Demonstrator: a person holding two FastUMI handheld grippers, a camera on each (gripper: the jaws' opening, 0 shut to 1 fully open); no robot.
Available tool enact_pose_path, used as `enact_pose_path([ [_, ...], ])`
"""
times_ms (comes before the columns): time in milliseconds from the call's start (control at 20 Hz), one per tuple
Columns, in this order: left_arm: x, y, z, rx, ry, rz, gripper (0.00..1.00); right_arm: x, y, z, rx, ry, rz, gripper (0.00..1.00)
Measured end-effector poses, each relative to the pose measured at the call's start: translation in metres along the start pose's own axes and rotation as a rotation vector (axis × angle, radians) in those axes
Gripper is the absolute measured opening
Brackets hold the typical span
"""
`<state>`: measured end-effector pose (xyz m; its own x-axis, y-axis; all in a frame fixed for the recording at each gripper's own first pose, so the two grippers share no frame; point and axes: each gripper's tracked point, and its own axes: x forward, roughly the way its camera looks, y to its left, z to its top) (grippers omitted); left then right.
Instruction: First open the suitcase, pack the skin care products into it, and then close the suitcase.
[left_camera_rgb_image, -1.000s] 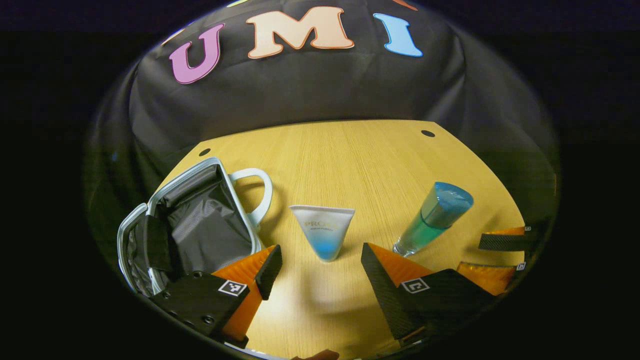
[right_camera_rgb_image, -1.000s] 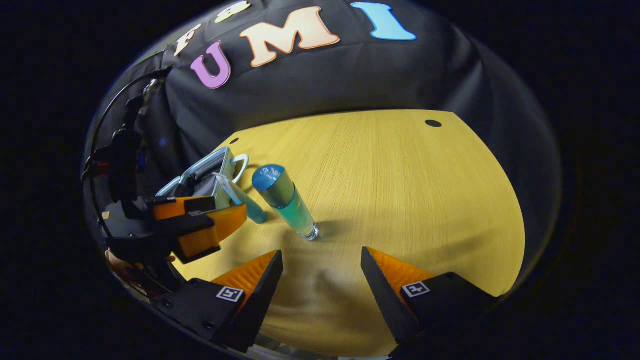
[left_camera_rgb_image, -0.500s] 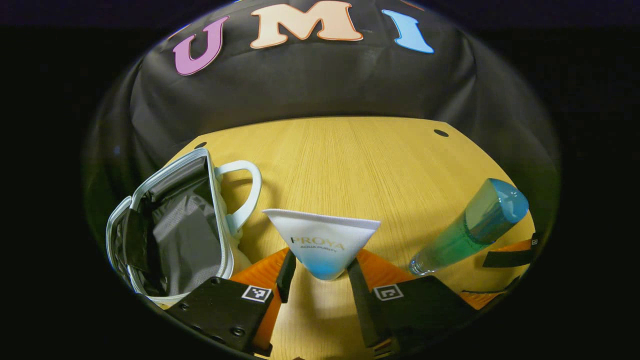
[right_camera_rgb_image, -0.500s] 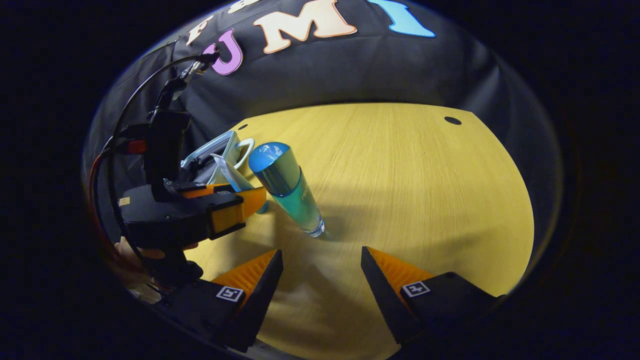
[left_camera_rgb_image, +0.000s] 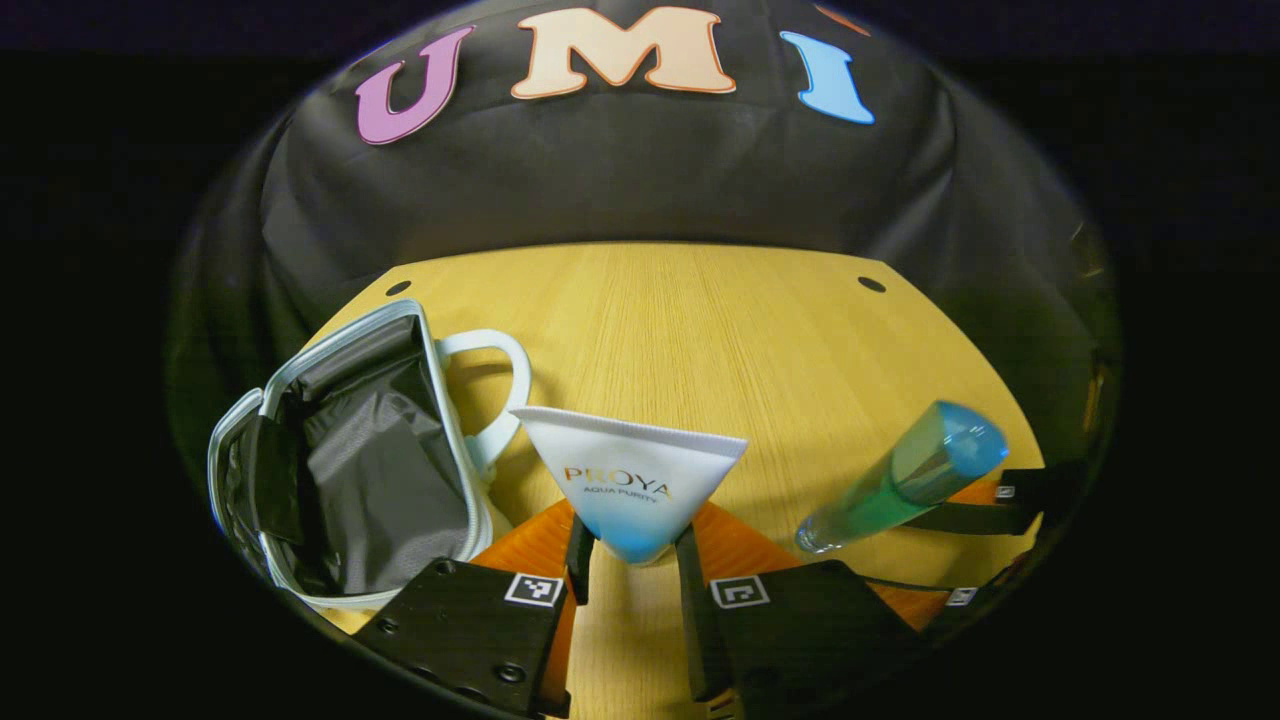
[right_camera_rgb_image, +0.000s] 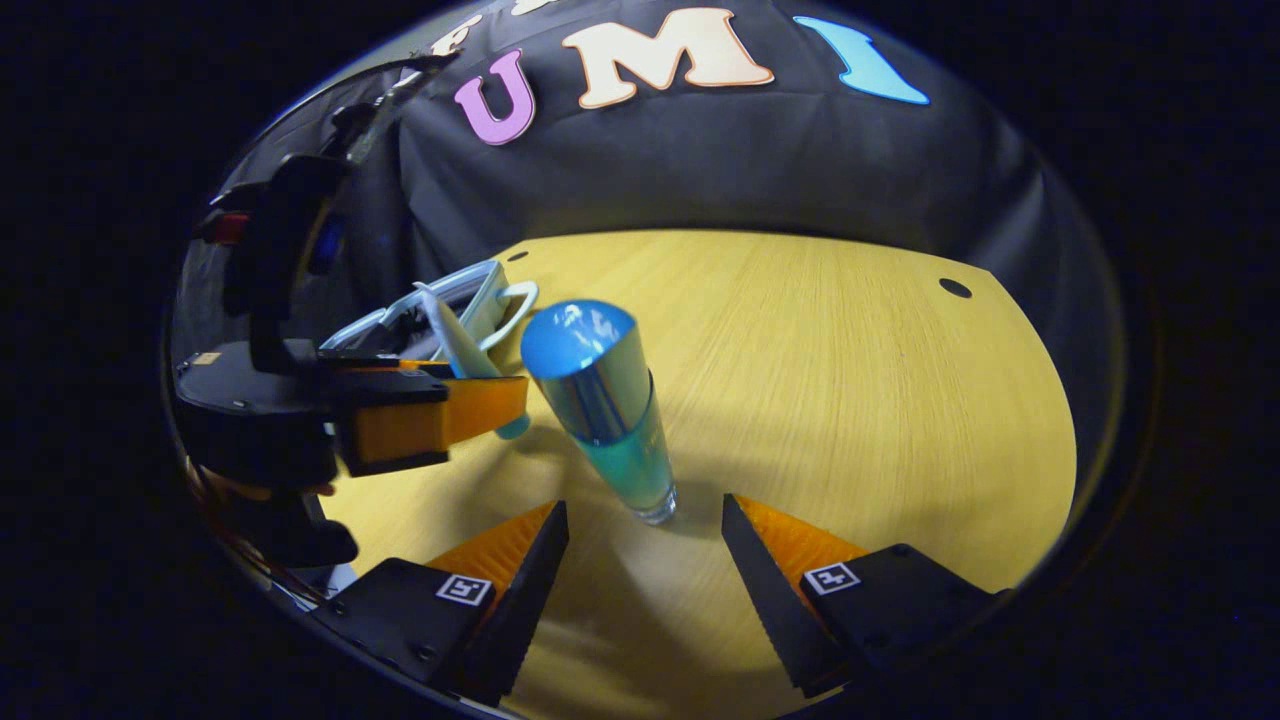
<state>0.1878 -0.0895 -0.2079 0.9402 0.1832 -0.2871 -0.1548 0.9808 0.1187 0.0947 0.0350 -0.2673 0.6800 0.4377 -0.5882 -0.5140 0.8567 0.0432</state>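
A small light-blue suitcase (left_camera_rgb_image: 340, 470) lies open on the wooden table (left_camera_rgb_image: 700, 330), its dark lining showing and its white handle (left_camera_rgb_image: 495, 385) toward the middle. My left gripper (left_camera_rgb_image: 630, 555) is shut on the lower end of a white-and-blue tube (left_camera_rgb_image: 630, 480), which stands upright with its flat end up. To the right stands a teal bottle (left_camera_rgb_image: 900, 480) with a blue cap. In the right gripper view my right gripper (right_camera_rgb_image: 645, 570) is open, and the bottle (right_camera_rgb_image: 605, 400) stands just ahead of its fingertips. The left gripper (right_camera_rgb_image: 420, 425), the tube (right_camera_rgb_image: 455, 345) and the suitcase (right_camera_rgb_image: 460, 300) appear at left.
The table (right_camera_rgb_image: 850, 400) stretches bare to the right and back, with small dark holes (right_camera_rgb_image: 955, 288) near its far corners. The black cloth wall (left_camera_rgb_image: 640, 180) rises behind the table's far edge. The suitcase sits close to the table's left edge.
My left gripper came forward and shut on the tube's lower end. My right gripper moved closer to the bottle, staying open.
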Motion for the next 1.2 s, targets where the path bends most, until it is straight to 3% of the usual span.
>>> enact_pose_path([
  [200, -0.035, 0.008, 0.022, -0.094, 0.022, -0.040, 0.39, 0.018, 0.005, 0.012, 0.050, -0.033, 0.019, 0.96],
  [500, -0.071, 0.065, 0.034, -0.182, 0.090, 0.034, 0.42, 0.034, 0.008, 0.024, 0.098, -0.072, 0.015, 0.88],
  [600, -0.076, 0.083, 0.035, -0.217, 0.105, 0.055, 0.39, 0.037, 0.006, 0.022, 0.081, -0.072, -0.001, 0.73],
  [650, -0.079, 0.095, 0.036, -0.231, 0.115, 0.073, 0.39, 0.039, 0.003, 0.022, 0.072, -0.076, -0.017, 0.59],
  [700, -0.081, 0.106, 0.036, -0.241, 0.119, 0.090, 0.42, 0.038, 0.003, 0.023, 0.070, -0.076, -0.015, 0.58],
  [950, -0.080, 0.167, 0.011, -0.285, 0.201, 0.180, 0.39, 0.040, -0.005, 0.023, 0.067, -0.056, -0.036, 0.37],
  [1050, -0.071, 0.184, -0.003, -0.287, 0.246, 0.205, 0.39, 0.040, -0.006, 0.023, 0.066, -0.050, -0.039, 0.40],
  [1100, -0.067, 0.186, -0.013, -0.296, 0.285, 0.197, 0.42, 0.040, -0.006, 0.022, 0.061, -0.045, -0.041, 0.37],
  [1200, -0.053, 0.187, -0.027, -0.325, 0.362, 0.178, 0.39, 0.040, -0.004, 0.022, 0.033, -0.026, -0.038, 0.34],
])
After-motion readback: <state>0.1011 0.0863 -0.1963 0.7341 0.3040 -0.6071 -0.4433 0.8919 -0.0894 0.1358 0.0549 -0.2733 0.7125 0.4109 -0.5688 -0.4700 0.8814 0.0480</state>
